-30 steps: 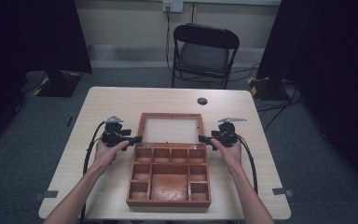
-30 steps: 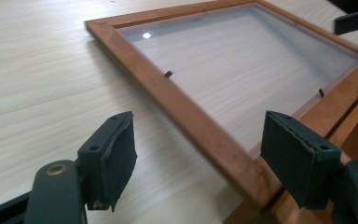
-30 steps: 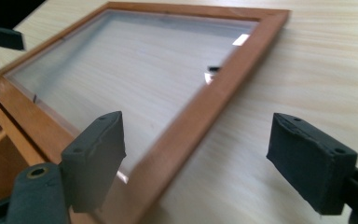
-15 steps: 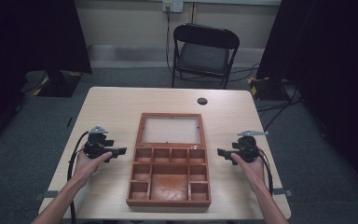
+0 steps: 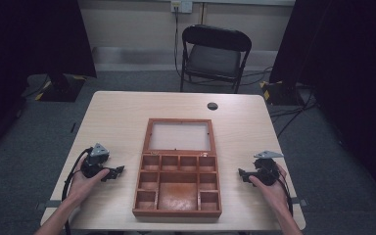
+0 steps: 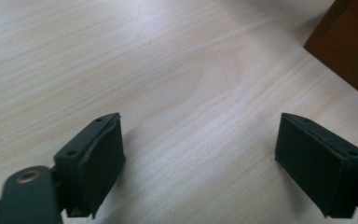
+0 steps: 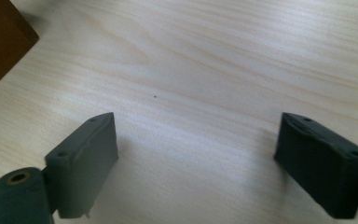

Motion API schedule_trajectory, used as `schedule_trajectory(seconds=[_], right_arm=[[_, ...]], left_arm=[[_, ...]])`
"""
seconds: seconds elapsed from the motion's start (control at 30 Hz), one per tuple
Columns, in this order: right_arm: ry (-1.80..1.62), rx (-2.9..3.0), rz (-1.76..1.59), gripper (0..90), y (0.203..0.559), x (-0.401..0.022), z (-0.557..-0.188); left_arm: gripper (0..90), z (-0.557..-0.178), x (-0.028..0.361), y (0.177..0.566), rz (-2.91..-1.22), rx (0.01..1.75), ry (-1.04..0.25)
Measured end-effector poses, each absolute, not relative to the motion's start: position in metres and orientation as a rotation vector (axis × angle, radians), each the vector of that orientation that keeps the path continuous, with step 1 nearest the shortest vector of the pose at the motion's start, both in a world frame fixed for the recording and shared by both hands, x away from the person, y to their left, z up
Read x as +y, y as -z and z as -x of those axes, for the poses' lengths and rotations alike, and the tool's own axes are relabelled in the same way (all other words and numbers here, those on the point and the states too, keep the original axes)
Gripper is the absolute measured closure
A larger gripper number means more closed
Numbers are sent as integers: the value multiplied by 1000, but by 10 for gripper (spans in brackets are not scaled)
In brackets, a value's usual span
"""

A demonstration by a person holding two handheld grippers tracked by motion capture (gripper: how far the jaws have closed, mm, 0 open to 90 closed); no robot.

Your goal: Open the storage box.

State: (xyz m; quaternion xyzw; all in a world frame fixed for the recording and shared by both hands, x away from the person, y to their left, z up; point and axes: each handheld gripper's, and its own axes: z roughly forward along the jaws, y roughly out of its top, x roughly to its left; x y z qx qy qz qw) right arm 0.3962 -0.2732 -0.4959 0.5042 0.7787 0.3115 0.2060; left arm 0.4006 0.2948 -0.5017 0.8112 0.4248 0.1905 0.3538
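1. Holding both tools low over the bench (image 5: 122, 122), we have the left hand-held gripper (image 5: 119, 171) on the left of the box (image 5: 178, 192) and the right hand-held gripper (image 5: 242, 172) on its right, each well apart from it and pointing in toward it.
2. We see the left jaws standing wide apart with nothing between them, bare wood under them in the left gripper view; they have just been opening. We see the same for the right jaws: wide apart, empty, and just opening a little further.
3. We find the box in the middle of the bench, near its front edge. Its lid (image 5: 180, 136) lies open and flat beyond the tray, with a pale panel in a wooden frame. We count small compartments round a larger middle one, and all look empty.
4. A brown corner of the box shows at the edge of each gripper view (image 6: 349, 51) (image 7: 0, 42).
5. We judge the main risk to be an uneven reach: if one hand meets the box before the other, it may slide or twist on the smooth wood.
6. We also think a grip on the thin lid frame alone could slip, or strain the hinge if the lid is swung unevenly.
7. We note the cables (image 5: 73, 171) trailing by the wrists; one could snag on the bench edge and jerk a hand.
8. We find no brand, label or writing that can be read. A small dark round thing (image 5: 212, 105) lies near the far edge, too small to identify.
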Motion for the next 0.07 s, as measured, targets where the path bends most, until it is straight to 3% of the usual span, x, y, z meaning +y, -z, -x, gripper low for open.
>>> schedule_trajectory(seconds=[0.07], right_arm=[[-876,2159,-1397,68,498,-274,-396]], left_arm=[[132,-401,295,502,-2096,1099,-494]])
